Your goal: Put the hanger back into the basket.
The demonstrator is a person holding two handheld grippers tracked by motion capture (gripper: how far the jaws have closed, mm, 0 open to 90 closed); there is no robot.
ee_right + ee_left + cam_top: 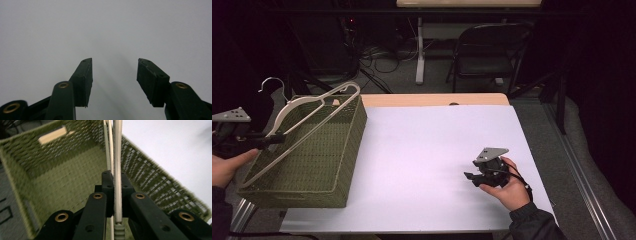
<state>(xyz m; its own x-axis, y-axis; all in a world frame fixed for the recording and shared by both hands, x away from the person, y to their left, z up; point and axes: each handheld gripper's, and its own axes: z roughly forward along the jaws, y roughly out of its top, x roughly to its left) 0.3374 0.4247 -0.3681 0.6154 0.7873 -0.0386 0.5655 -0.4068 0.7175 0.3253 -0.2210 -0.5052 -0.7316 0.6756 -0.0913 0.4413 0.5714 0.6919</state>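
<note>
Right gripper (470,177) idle over bare white table (437,150), jaws wide apart, holding nothing. Left gripper (114,182) clamped on hanger (307,117) bar, hanger tilted above green basket (312,165). Risk: thin bar swivels in pinch; hook (272,82) snags rim.

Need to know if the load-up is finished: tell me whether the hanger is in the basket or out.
Out. The left gripper is shut on the hanger, holding it tilted above the green basket, whose floor lies bare beneath it.
</note>
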